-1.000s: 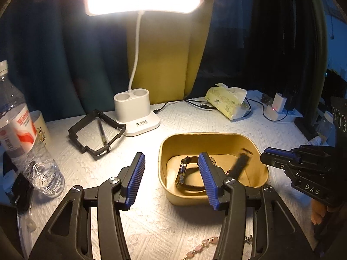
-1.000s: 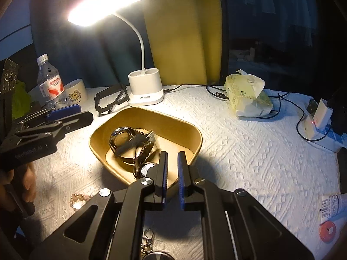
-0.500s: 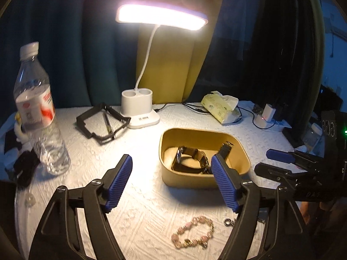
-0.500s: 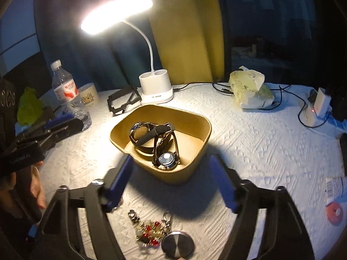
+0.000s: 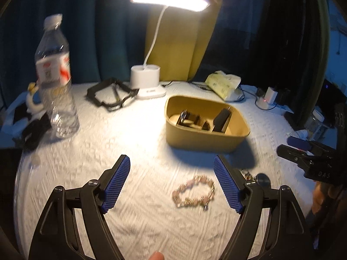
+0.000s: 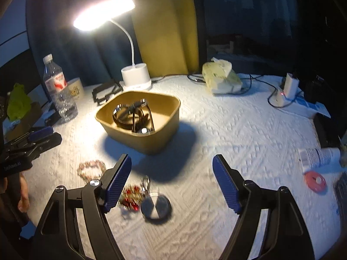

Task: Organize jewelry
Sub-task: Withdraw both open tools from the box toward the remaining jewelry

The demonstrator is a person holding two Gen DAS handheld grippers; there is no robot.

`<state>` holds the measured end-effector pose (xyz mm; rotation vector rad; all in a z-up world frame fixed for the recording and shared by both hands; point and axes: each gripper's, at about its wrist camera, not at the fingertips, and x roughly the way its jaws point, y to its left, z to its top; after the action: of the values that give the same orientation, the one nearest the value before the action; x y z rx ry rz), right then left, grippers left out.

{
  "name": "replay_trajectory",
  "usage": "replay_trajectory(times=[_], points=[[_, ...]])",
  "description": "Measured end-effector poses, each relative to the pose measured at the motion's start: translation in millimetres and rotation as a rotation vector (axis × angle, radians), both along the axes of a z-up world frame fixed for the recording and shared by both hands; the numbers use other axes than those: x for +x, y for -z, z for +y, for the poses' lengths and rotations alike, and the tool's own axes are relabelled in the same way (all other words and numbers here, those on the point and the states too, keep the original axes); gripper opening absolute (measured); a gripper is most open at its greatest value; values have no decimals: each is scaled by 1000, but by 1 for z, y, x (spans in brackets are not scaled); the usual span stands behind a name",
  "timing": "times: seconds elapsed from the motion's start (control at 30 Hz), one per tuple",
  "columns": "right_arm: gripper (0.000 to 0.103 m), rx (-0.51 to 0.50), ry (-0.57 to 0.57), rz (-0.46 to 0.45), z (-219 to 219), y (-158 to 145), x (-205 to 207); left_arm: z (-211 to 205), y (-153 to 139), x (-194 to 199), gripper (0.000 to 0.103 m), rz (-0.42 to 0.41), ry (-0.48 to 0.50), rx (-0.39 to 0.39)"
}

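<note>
Both grippers hang over the white cloth [image 5: 134, 143] with nothing between their blue pads. The left gripper [image 5: 171, 182] has its jaws spread wide, and a pink bead bracelet [image 5: 194, 194] lies flat on the cloth between them, nearer the right-hand finger and touching neither. The right gripper [image 6: 172, 182] is spread just as wide — below its left finger sits a red-and-gold charm piece [image 6: 130, 197], and just beside that a round metal disc [image 6: 155, 205], both blurred.

The tan tray [image 6: 164, 127] stands in the middle of the cloth, beyond both grippers. Inside it lie watches [image 6: 132, 117] with dark straps, piled together; how many I cannot tell. From the left wrist view the tray [image 5: 203, 138] shows the same dark straps [image 5: 221, 120] against its far side.

Behind the tray a white lamp [image 5: 147, 84] is lit, its head glaring. A water bottle [image 5: 56, 80] stands upright at the left, a black frame [image 5: 111, 96] lies near the lamp base, and a yellow tissue pack [image 5: 223, 84] rests to the right with cables beside it. In the right wrist view a white tube [image 6: 317, 155] and a red cap [image 6: 315, 181] lie at the far right edge — well apart from the tray.
</note>
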<state>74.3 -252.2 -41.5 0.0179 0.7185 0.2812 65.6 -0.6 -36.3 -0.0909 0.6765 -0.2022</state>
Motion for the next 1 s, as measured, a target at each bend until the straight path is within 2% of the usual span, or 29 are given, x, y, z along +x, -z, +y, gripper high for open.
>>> replay_trajectory(times=[0.13, 0.2, 0.27, 0.53, 0.8, 1.0], points=[[77, -11, 10, 29, -7, 11, -12, -1, 10, -8, 82, 45, 44, 14], [77, -14, 16, 42, -11, 16, -16, -7, 15, -15, 82, 50, 66, 63], [77, -18, 18, 57, -13, 22, -20, -12, 18, -19, 82, 57, 87, 81], [77, -61, -37, 108, -3, 40, -30, -20, 31, -25, 82, 93, 116, 63], [77, -102, -75, 133, 18, 51, -19, -19, 32, -22, 82, 106, 122, 61], [70, -147, -76, 147, 25, 56, -11, -14, 37, -16, 82, 123, 106, 49]])
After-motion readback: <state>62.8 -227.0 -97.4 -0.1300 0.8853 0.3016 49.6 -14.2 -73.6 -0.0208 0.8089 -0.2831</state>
